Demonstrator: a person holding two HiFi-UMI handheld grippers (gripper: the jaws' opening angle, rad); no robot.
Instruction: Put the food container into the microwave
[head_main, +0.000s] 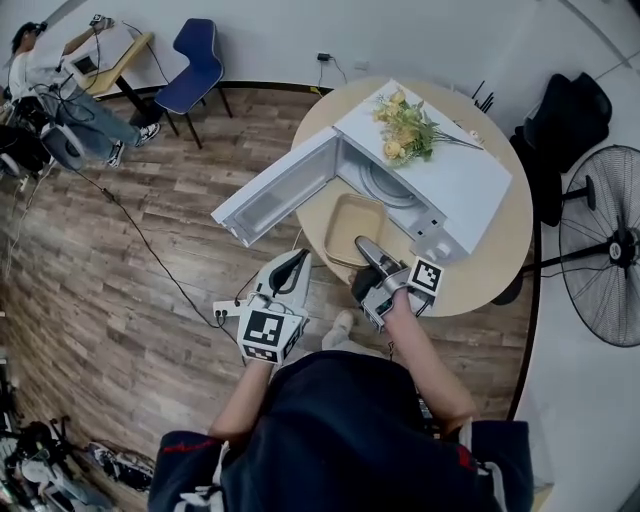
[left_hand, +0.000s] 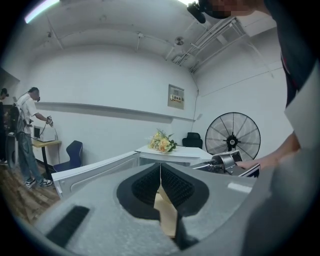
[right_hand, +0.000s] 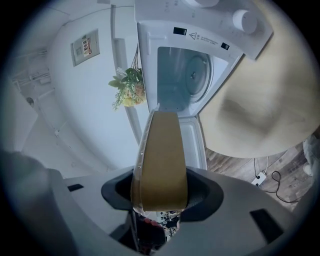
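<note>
The tan food container (head_main: 352, 226) hangs in front of the white microwave (head_main: 455, 180), just outside its open cavity (head_main: 385, 186). My right gripper (head_main: 366, 248) is shut on the container's near rim. In the right gripper view the container (right_hand: 160, 160) shows edge-on between the jaws of the right gripper (right_hand: 159, 200), and the cavity with its round turntable (right_hand: 186, 80) lies straight ahead. The microwave door (head_main: 280, 190) swings open to the left. My left gripper (head_main: 297, 262) is shut on nothing, below the door; its pads (left_hand: 172, 186) meet in the left gripper view.
The microwave stands on a round table (head_main: 500, 260), with a flower bunch (head_main: 405, 128) on top. A standing fan (head_main: 605, 245) is at the right, and a power strip (head_main: 222, 312) lies on the floor. A blue chair (head_main: 195, 62) and a person (head_main: 50, 75) are at the far left.
</note>
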